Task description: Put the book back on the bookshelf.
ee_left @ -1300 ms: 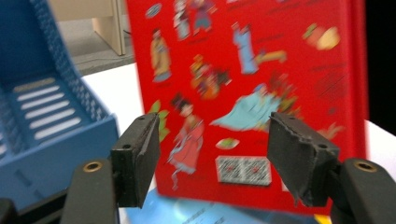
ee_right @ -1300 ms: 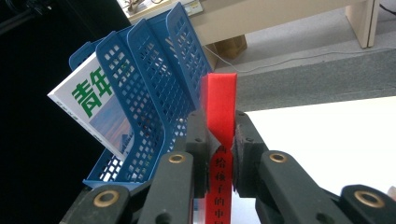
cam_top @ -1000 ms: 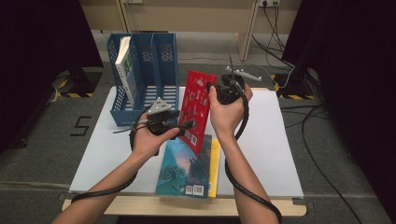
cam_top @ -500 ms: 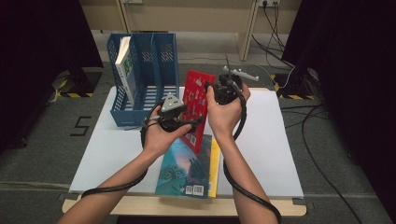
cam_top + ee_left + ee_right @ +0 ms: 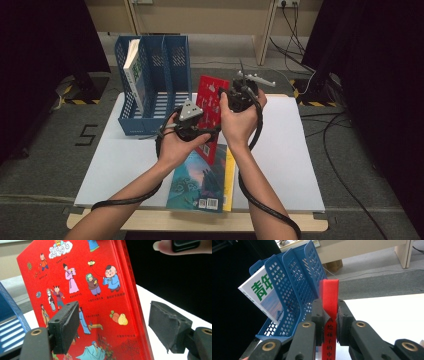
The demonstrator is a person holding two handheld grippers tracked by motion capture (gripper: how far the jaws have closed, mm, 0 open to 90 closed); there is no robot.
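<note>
Black claw (image 5: 329, 322) with brass-coloured screws, grey three-cornered plate (image 5: 190, 109), black cable (image 5: 260, 200)

— What's the white table (image 5: 295, 165) carrying?
— Blue file rack (image 5: 155, 95) standing at its far left, and a teal picture book (image 5: 197, 182) flat on a yellow one (image 5: 230, 175) at the near edge.

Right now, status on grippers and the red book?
Right gripper shut on red book, upright. Left gripper open around its cover. Blue rack beside.
</note>
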